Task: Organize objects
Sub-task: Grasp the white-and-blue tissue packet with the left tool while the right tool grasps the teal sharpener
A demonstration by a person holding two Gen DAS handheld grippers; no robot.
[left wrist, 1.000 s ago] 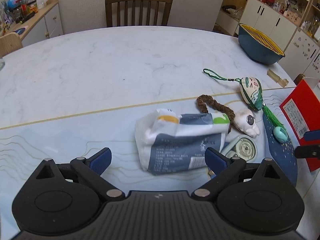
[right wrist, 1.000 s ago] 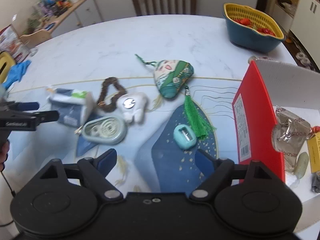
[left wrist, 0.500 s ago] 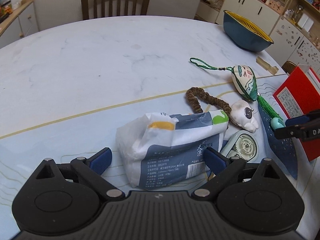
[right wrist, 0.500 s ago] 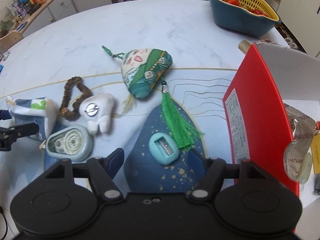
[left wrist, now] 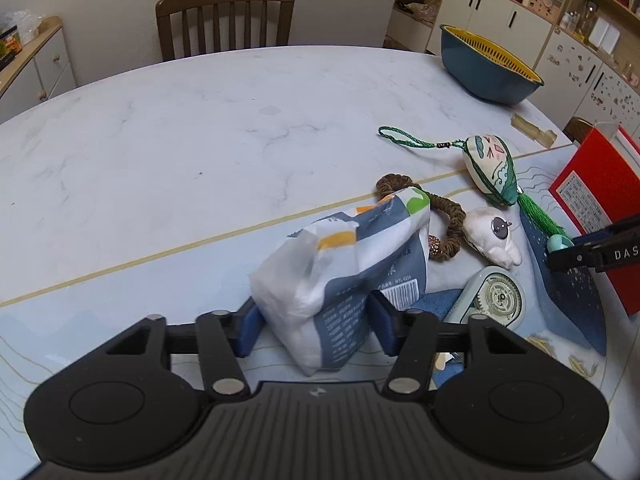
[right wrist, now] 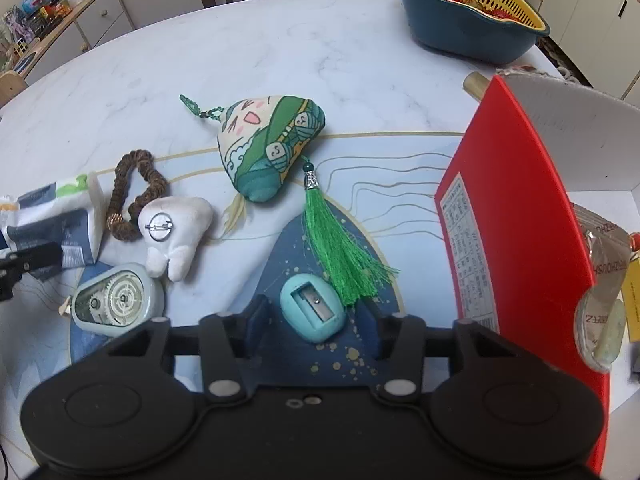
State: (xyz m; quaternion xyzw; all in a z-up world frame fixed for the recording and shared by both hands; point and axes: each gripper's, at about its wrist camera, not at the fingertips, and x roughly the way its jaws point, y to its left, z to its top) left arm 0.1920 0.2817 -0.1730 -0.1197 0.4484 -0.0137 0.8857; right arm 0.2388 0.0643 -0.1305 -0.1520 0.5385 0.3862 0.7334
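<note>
- Gripping a tissue pack (left wrist: 344, 276), the left tongs (left wrist: 316, 322) have both blue pads pressed into its near end; the pack tilts up and away from them over the desk (left wrist: 180, 128).
- Right tongs (right wrist: 312, 320) stand open around a teal sharpener (right wrist: 313, 312), one pad on each side; whether either pad touches it cannot be told.
- The sharpener lies on the dark blue patch of a printed mat (right wrist: 400, 184), blade slot up, with the green tassel (right wrist: 340, 252) just beyond it.
- The tassel hangs from a green-and-cream pouch (right wrist: 268, 148), which lies across the mat's gold border; its green cord (left wrist: 412, 140) trails out over the bare marble.
- A white tooth plush (right wrist: 176, 232) sits left of the tassel, touching a brown beaded loop (right wrist: 136, 192) behind it.
- A pale green tape dispenser (right wrist: 116, 300) lies just in front of the plush, near the pack.
- In the left view the loop runs behind the raised pack, partly hidden by it.
- A red box (right wrist: 520, 216) stands open at the right edge of the desk, with a silvery packet (right wrist: 604, 272) and other small items inside that are hard to make out.
- A blue bowl with a yellow strainer (right wrist: 468, 12) sits at the far right of the desk, well apart from the rest.
- A wooden chair (left wrist: 224, 20) stands at the far side.
</note>
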